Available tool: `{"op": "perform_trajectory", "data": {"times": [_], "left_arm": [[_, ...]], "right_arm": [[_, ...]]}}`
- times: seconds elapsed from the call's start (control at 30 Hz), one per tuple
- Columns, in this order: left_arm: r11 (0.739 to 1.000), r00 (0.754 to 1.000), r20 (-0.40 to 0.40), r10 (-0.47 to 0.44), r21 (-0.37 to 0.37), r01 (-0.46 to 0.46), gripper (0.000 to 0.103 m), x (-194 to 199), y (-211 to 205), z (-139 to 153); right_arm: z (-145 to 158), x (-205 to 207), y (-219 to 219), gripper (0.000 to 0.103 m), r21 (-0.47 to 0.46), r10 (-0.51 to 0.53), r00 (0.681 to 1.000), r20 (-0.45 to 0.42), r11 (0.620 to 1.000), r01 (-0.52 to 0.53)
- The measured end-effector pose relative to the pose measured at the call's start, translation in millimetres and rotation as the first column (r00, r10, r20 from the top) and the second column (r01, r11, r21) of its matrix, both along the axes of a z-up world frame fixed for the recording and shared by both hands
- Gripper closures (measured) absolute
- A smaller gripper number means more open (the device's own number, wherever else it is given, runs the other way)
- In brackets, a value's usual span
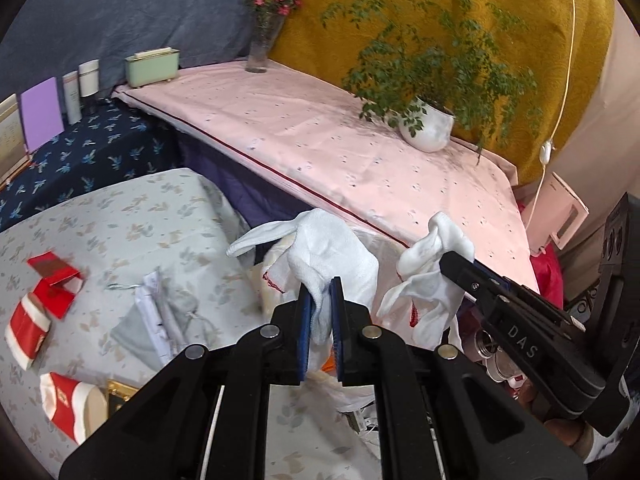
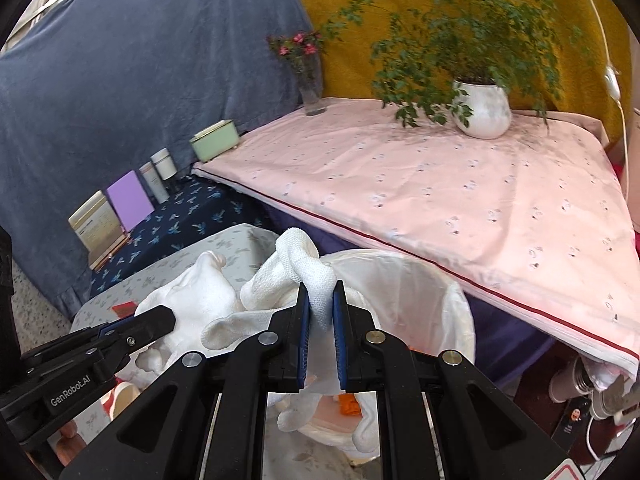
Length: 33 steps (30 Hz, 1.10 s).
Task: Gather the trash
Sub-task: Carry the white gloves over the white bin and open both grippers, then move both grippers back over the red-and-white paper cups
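Above the floral-clothed low table (image 1: 120, 216), the left gripper (image 1: 320, 300) and right gripper (image 2: 320, 304) are each clenched on a white handle of the thin trash bag (image 2: 420, 280), which looks light, limp and tearable, best held by its bunched handles.

Three red-and-white cartons (image 1: 52, 292) (crumpled), one potted plant (image 1: 428, 126), one flower vase (image 1: 260, 50).
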<state>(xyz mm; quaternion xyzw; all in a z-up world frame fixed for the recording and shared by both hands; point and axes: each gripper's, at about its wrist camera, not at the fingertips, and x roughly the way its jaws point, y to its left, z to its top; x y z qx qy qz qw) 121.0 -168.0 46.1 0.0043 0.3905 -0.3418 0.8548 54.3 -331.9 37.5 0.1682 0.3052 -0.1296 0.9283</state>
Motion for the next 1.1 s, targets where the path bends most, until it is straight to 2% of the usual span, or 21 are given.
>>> {"op": "perform_trajectory", "data": {"times": [0.2, 0.3, 0.33, 0.37, 0.43, 0.63, 0.9, 1.1], "left_arm": [[0.999, 0.999, -0.014, -0.04, 0.008, 0.04, 0.093, 1.8, -22.1, -8.9], [0.999, 0.999, -0.018, -0.035, 0.006, 0.035, 0.089, 4.8, -26.1, -11.5], [1.0, 0.999, -0.018, -0.027, 0.005, 0.028, 0.083, 6.6, -26.4, -12.1], [1.0, 1.0, -0.02, -0.021, 0.006, 0.022, 0.071, 7.6, -26.2, -12.4], [1.0, 1.0, -0.019, -0.001, 0.006, 0.001, 0.062, 8.7, -24.5, -12.6], [0.999, 0.999, -0.011, 0.037, 0.02, -0.036, 0.055, 11.2, -14.5, -14.6], [0.997, 0.997, -0.006, 0.077, 0.017, -0.077, 0.054, 11.9, 2.5, -12.5], [0.992, 0.993, 0.008, 0.121, 0.014, -0.122, 0.047, 11.1, 21.3, -9.6]], "right_arm": [[-10.9, -3.8, -18.8, 0.092, 0.006, -0.044, 0.999, -0.027, 0.999, 0.045], [-14.4, -2.5, -23.6, 0.09, 0.008, -0.053, 0.998, -0.036, 0.999, 0.053], [-15.3, -2.7, -24.4, 0.087, 0.006, -0.056, 0.998, -0.038, 0.998, 0.056], [-16.0, -2.2, -24.8, 0.087, 0.006, -0.063, 0.997, -0.04, 0.998, 0.064], [-16.3, -2.0, -24.7, 0.083, 0.006, -0.066, 0.997, -0.039, 0.998, 0.067], [-15.1, 0.7, -22.2, 0.073, 0.006, -0.068, 0.997, -0.032, 0.998, 0.068], [-8.4, 0.3, -12.7, 0.072, 0.0, -0.053, 0.998, -0.017, 0.999, 0.053], [-4.7, 2.4, -0.5, 0.069, -0.009, -0.032, 0.999, -0.016, 0.999, 0.032]]}}
